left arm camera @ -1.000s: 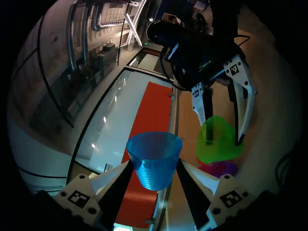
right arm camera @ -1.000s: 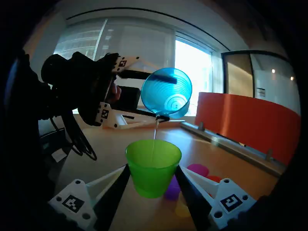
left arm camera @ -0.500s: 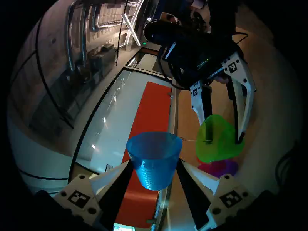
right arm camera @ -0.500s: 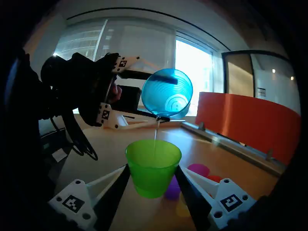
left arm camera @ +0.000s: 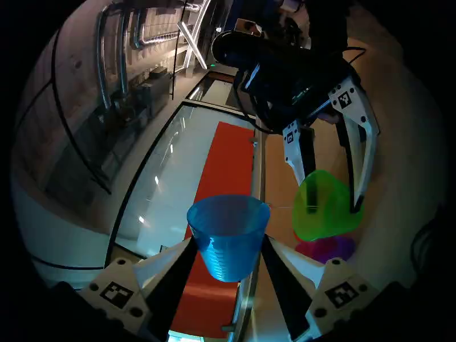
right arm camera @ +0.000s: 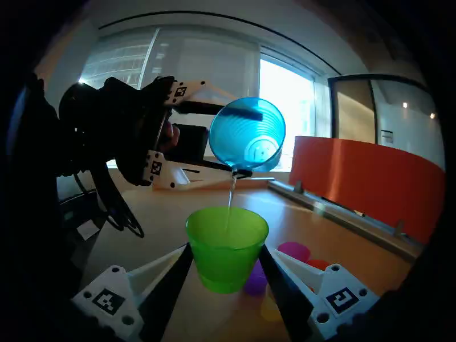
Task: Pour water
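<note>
Left gripper (left arm camera: 228,251) clamps blue cup (right arm camera: 247,135), tipped just above right gripper's (right arm camera: 227,259) clamped green cup (right arm camera: 227,248); stream (right arm camera: 230,196) seemingly lands inside.

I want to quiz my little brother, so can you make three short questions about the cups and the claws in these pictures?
1. True or false: the blue cup is tipped above the green cup.
2. Pick one. What falls from the blue cup into the green cup? A sand; B a thin stream of water; C marbles.
3. Fill the gap: the green cup is held by the ___ claw.

Key: 1 true. 2 B. 3 right; the right claw grips the green cup from both sides.
</note>
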Available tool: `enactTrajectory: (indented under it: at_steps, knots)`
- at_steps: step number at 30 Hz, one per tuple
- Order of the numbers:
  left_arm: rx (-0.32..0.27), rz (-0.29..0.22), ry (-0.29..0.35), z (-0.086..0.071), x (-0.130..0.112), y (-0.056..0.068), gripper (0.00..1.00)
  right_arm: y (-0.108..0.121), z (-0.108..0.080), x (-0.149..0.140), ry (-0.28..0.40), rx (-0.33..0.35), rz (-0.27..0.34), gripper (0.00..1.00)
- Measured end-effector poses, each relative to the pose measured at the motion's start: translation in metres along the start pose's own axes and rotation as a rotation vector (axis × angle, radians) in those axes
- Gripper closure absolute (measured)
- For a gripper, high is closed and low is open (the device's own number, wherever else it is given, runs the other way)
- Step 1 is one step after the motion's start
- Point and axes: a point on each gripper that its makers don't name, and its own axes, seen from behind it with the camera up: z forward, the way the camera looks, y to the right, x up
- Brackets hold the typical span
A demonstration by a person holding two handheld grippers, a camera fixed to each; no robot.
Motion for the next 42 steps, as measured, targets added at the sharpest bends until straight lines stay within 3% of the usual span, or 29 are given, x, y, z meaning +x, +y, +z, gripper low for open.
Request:
enactTrajectory:
  at_steps: [42]
  knots:
    - [0.014,0.08,-0.001,-0.0054,0.0061,-0.0075,0.22,-0.0001,-0.0016,0.0031,0.004,-0.002,-0.008,0.15]
